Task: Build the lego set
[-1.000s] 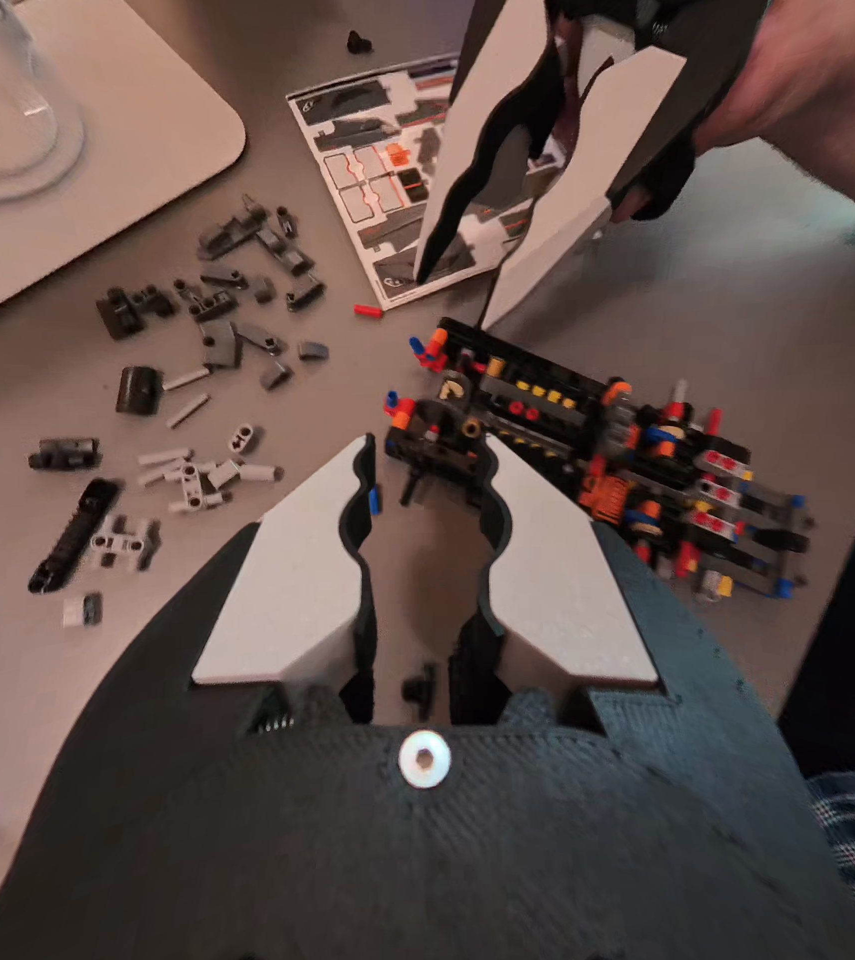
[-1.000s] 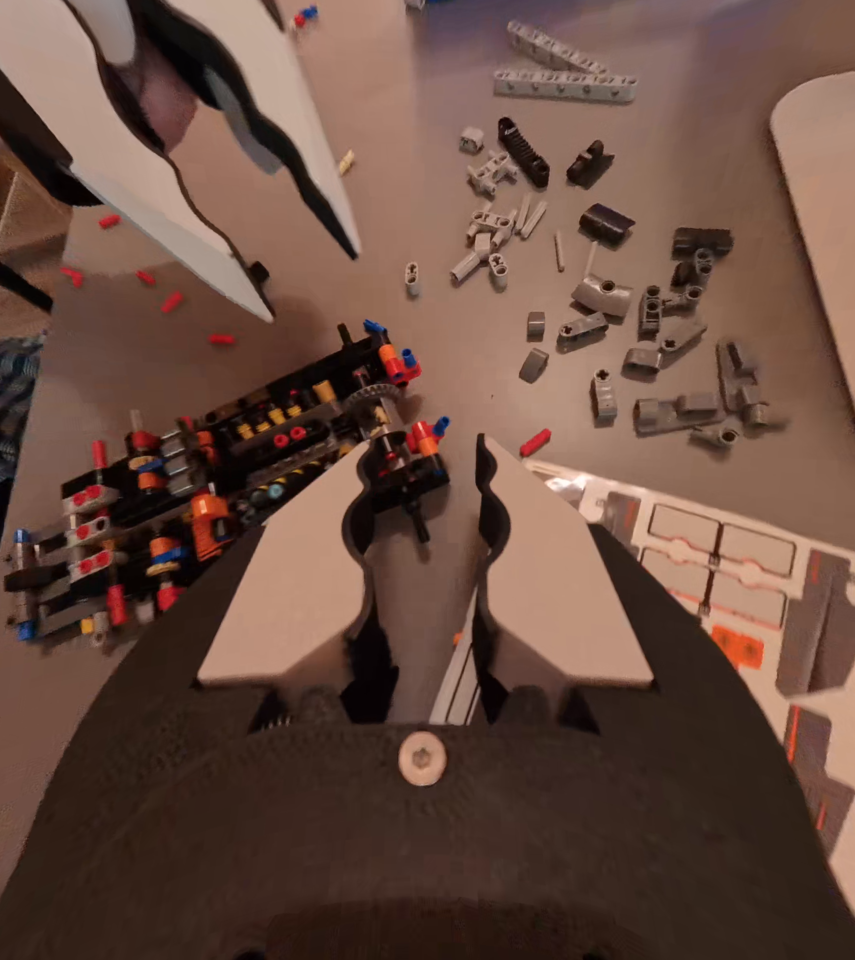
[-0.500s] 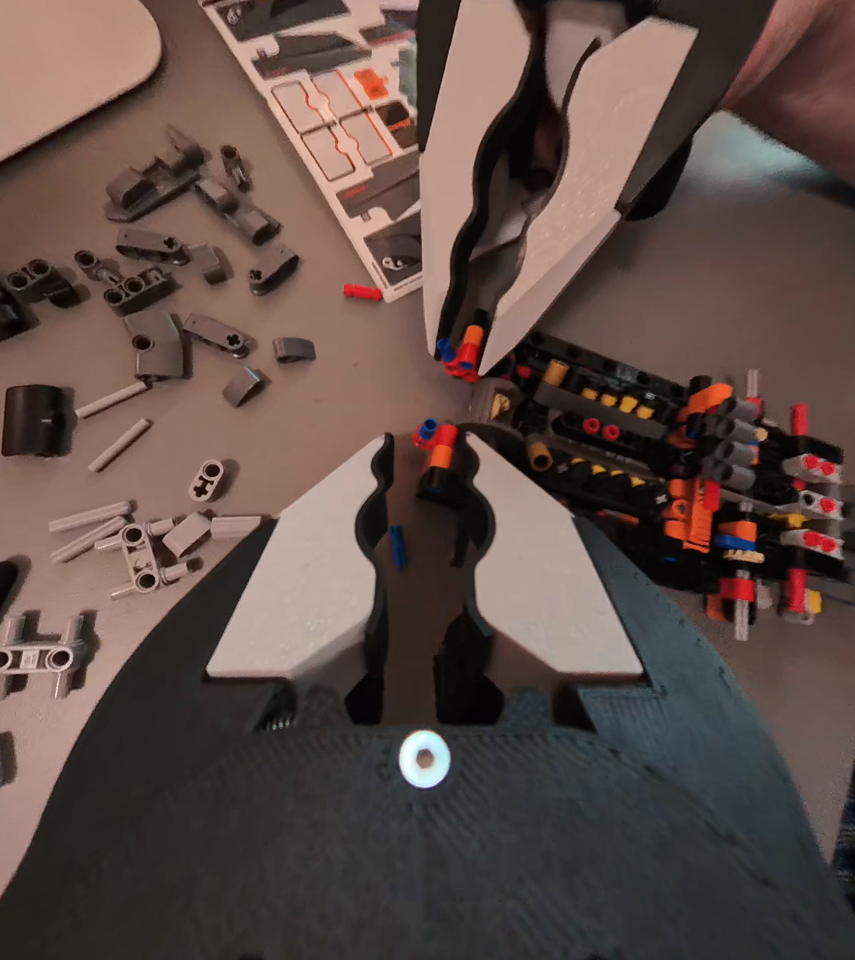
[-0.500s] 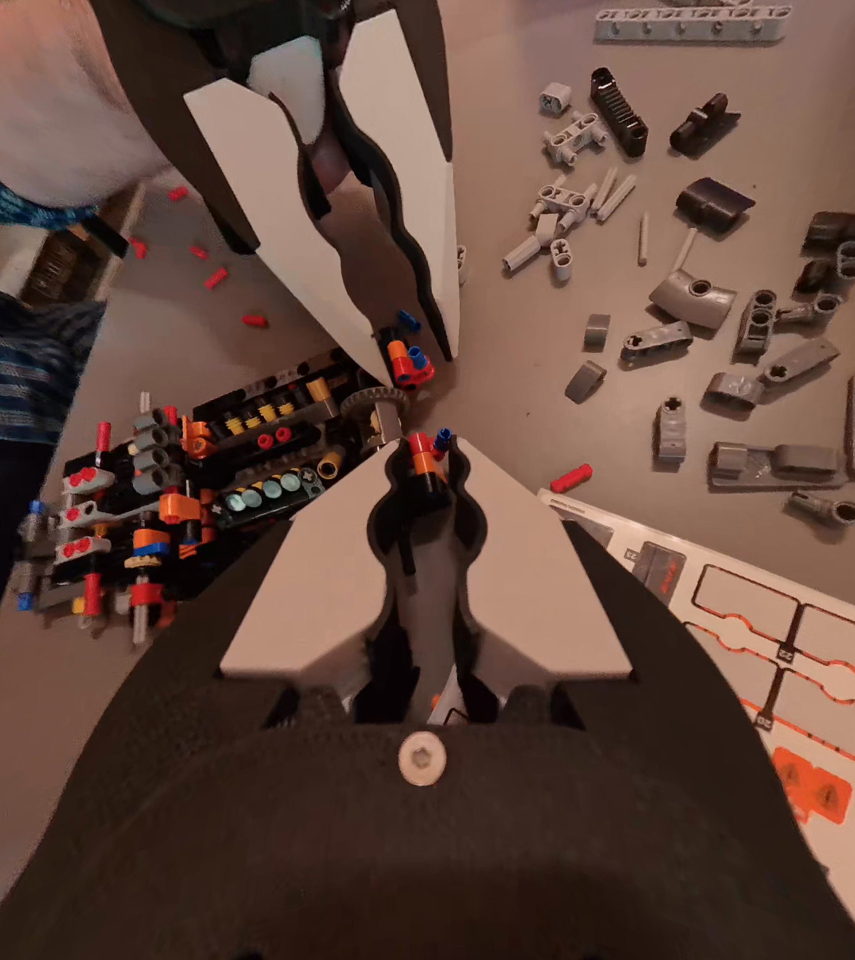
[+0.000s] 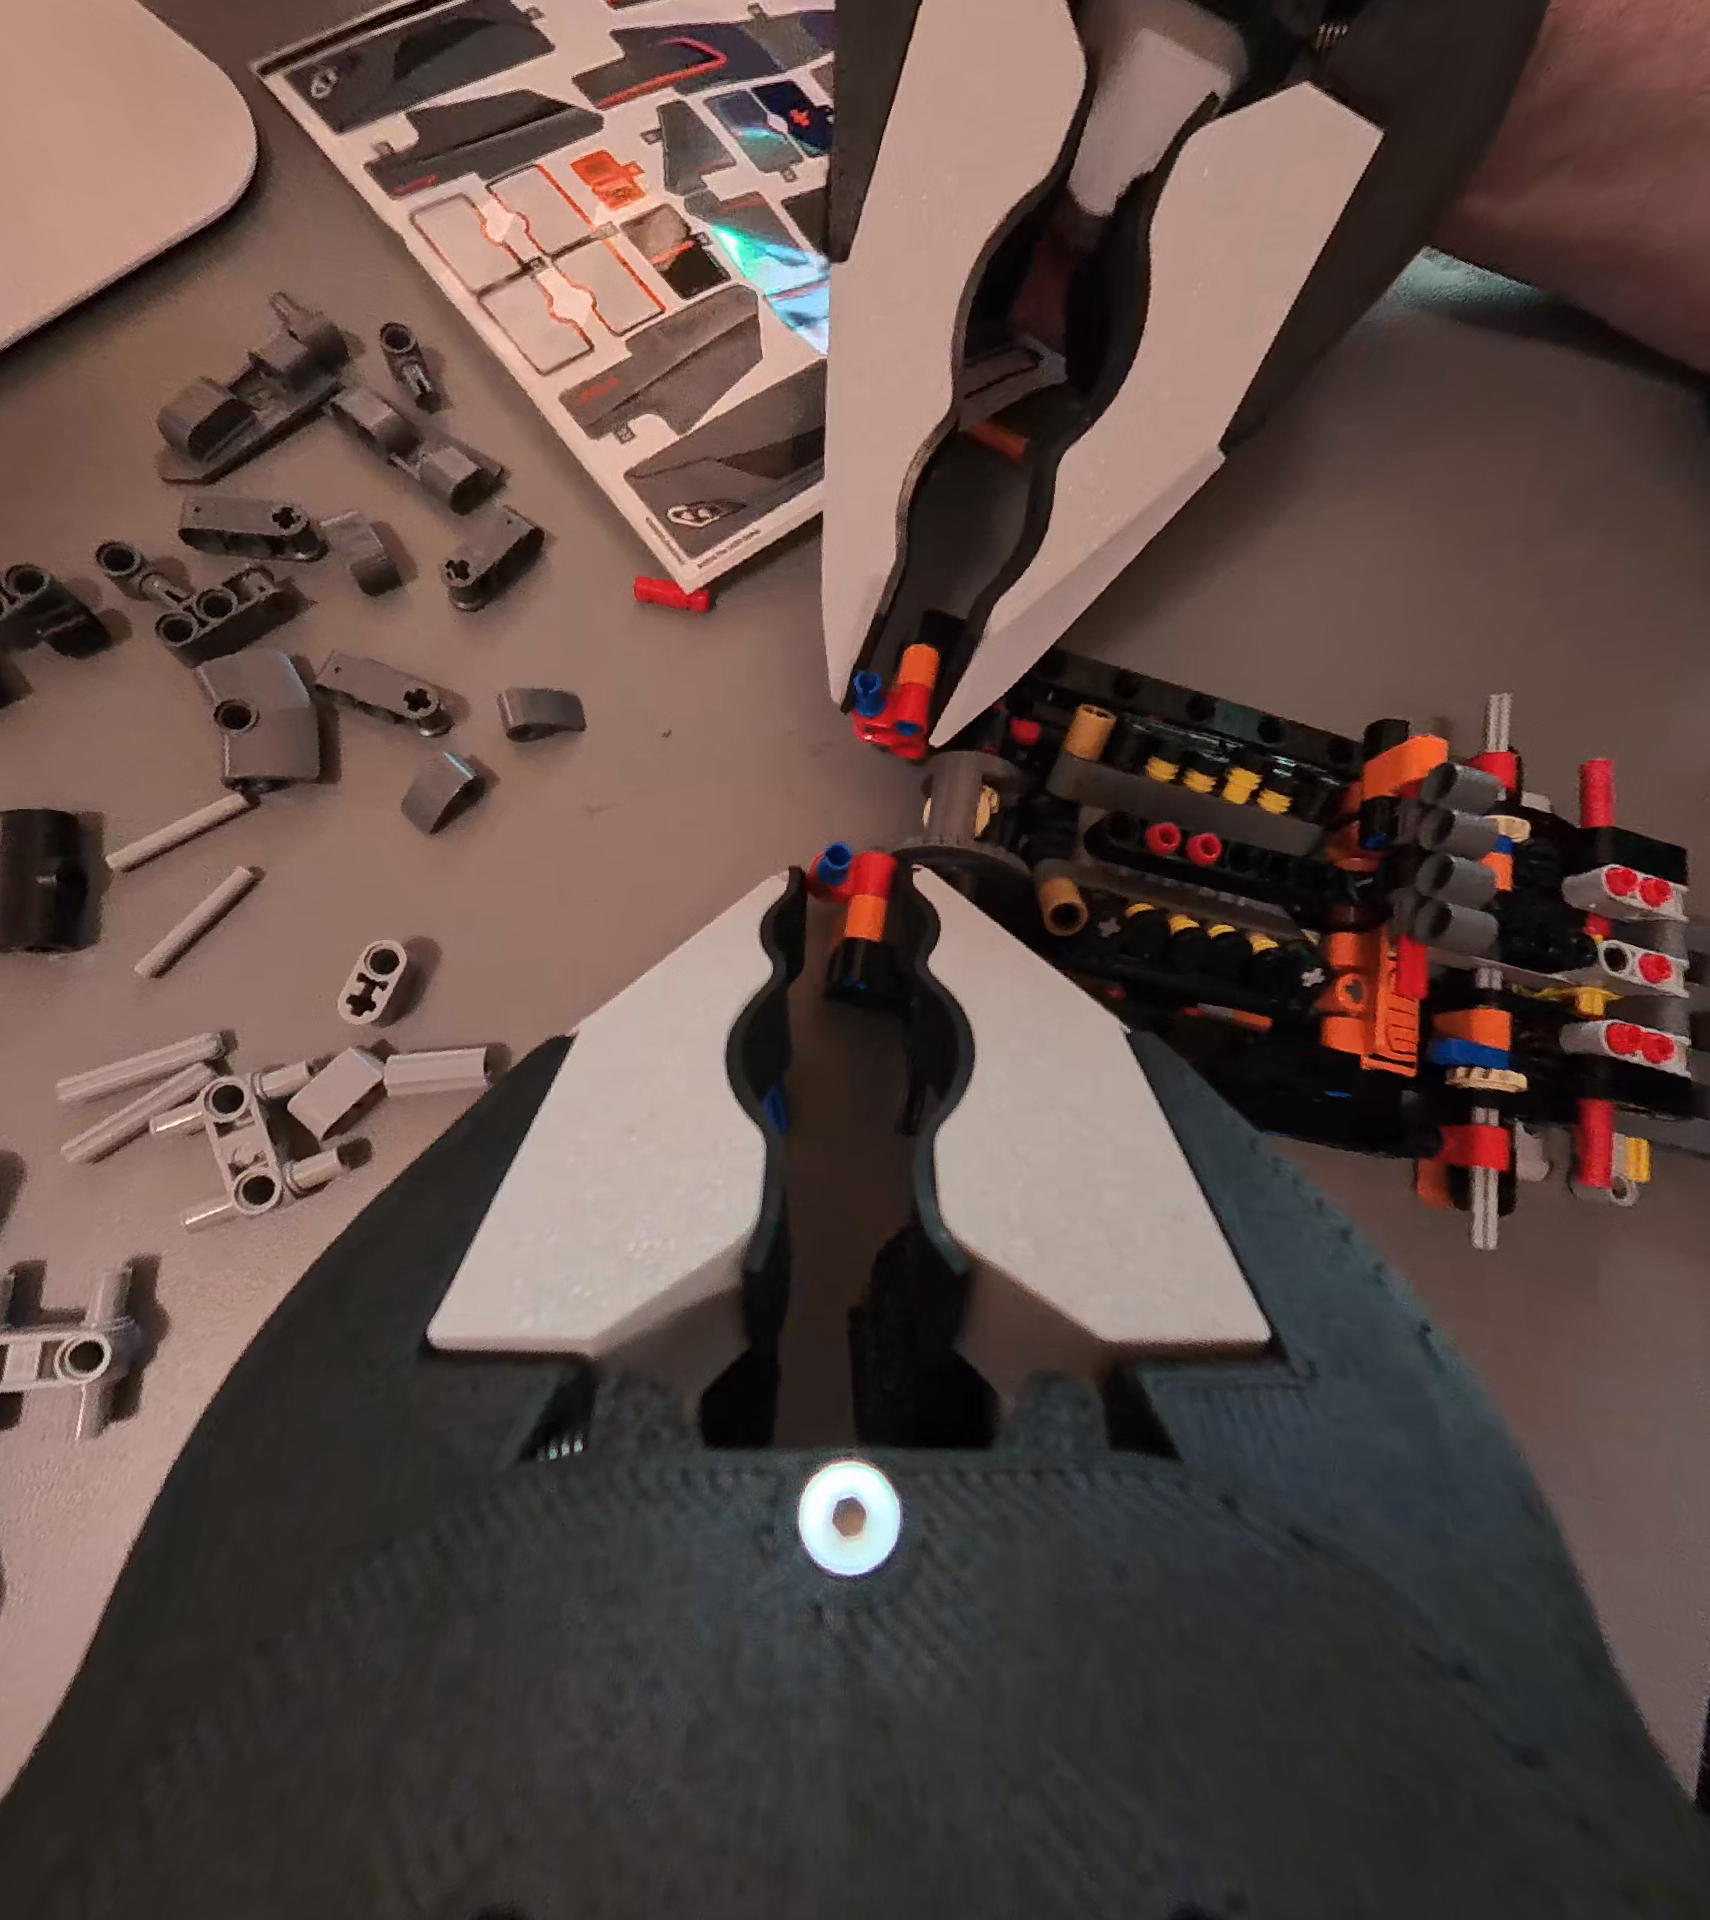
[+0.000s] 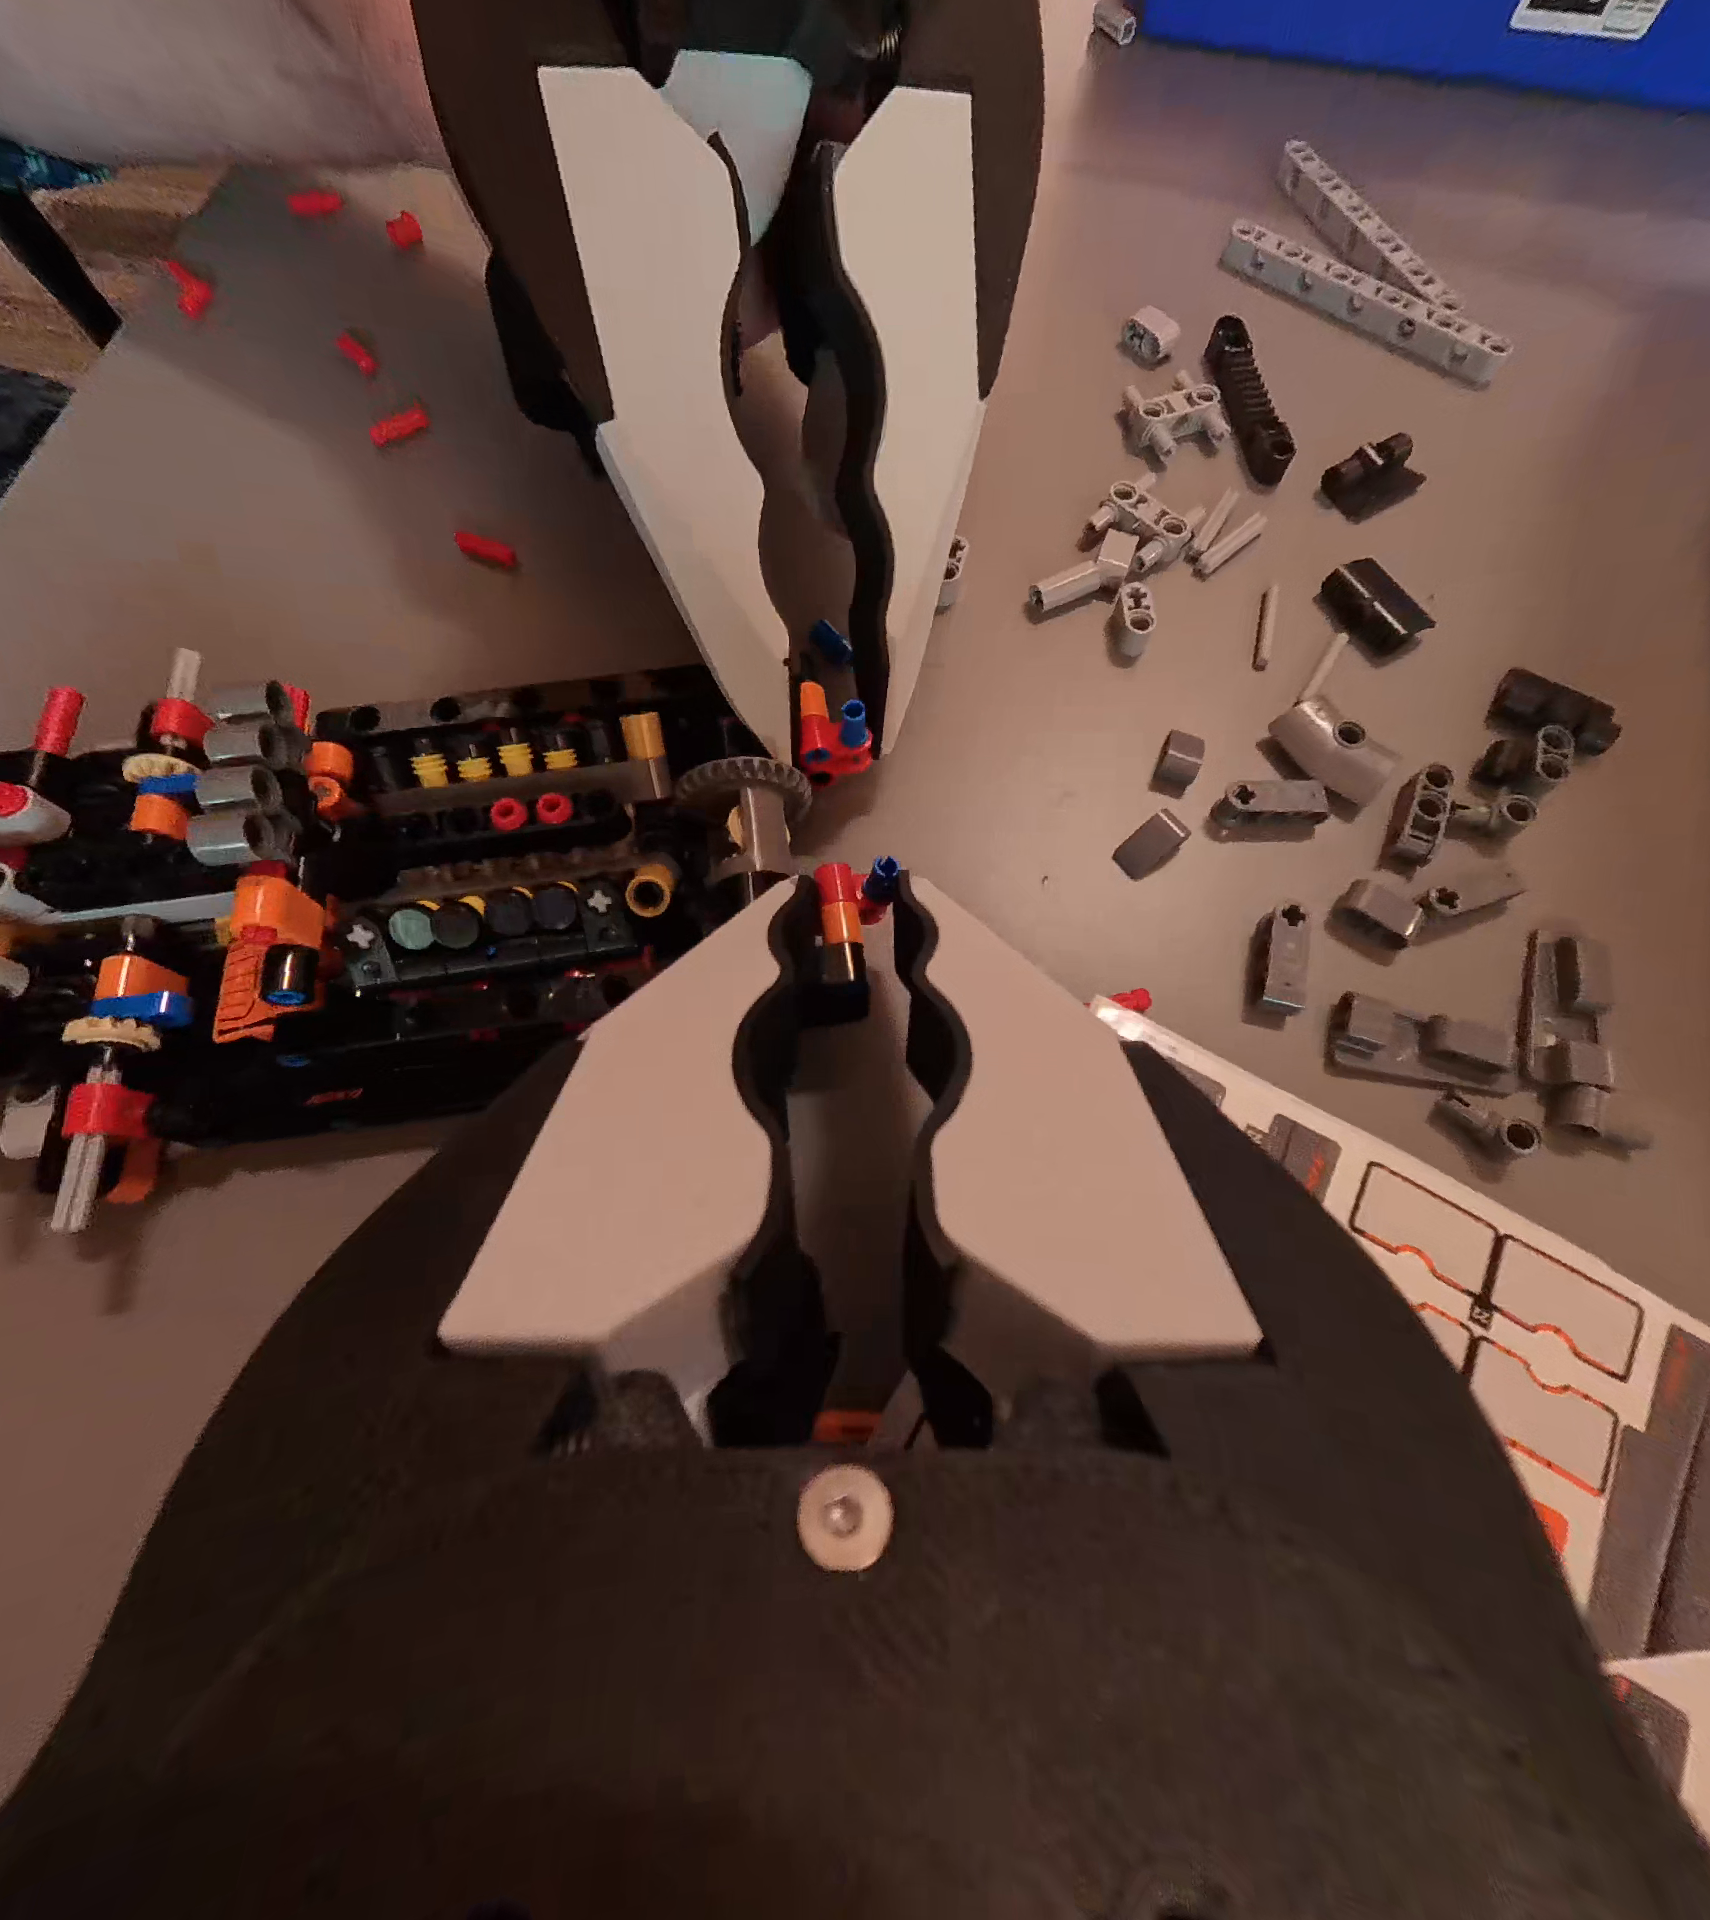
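The partly built lego model point(image 5: 1298, 935), black with orange, red and yellow parts, lies on the grey table; it also shows in the right wrist view point(image 6: 415, 883). Two red-and-orange stubs stick out at its front end. My left gripper point(image 5: 853, 883) is closed on one stub point(image 5: 866, 914). My right gripper point(image 6: 848, 883) is closed on the other stub point(image 6: 840, 914). Each gripper shows in the other's view, coming down from the top: the right point(image 5: 892, 717), the left point(image 6: 835, 743). The two sets of tips face each other, a small gap apart.
Several loose grey and black parts point(image 5: 259, 727) lie left of the model, also seen in the right wrist view point(image 6: 1350, 779). A sticker sheet point(image 5: 602, 260) lies behind. A white mat point(image 5: 30, 177) is at the far left. Red pins point(image 6: 394, 426), grey beams point(image 6: 1370, 301) and a blue box point(image 6: 1453, 42) lie farther off. The tips of both grippers are at nearly the same place.
Both grippers came down to the model's front end from opposite sides. The right closed on its stub first; the left then narrowed around its stub.
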